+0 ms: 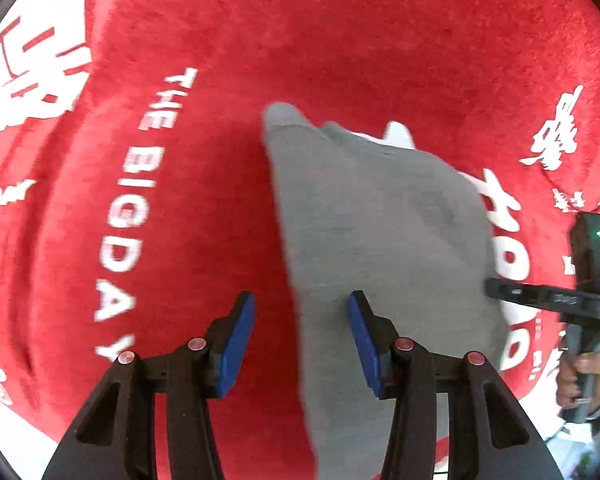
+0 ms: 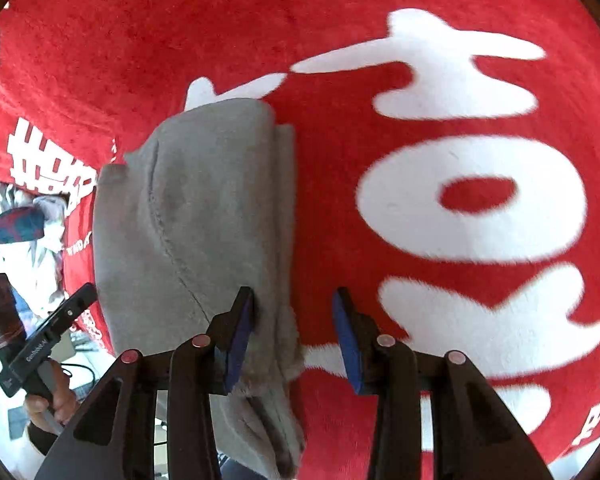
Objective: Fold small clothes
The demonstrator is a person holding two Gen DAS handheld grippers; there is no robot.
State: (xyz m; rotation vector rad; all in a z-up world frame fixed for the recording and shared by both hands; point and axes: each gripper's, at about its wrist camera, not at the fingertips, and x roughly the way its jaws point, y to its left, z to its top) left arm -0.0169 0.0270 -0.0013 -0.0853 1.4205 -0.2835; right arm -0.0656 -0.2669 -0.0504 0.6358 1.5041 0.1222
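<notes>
I see a grey garment (image 1: 380,240) lying folded into a long strip on the red blanket (image 1: 220,40), running from about 12 o'clock down to 6 in my left view. My left gripper (image 1: 302,344) hovers over its left edge, jaws apart, nothing pinched between the blue pads (image 1: 240,344). My right gripper (image 2: 294,336) hovers over the strip's right edge, jaws likewise parted and empty. A hand (image 2: 54,400) holding the left tool shows at 8 o'clock in the right view.

A plain grey garment (image 1: 380,232) lies on a red blanket (image 1: 340,40) printed with white lettering; the fingers' pads (image 1: 240,344) are blue.
</notes>
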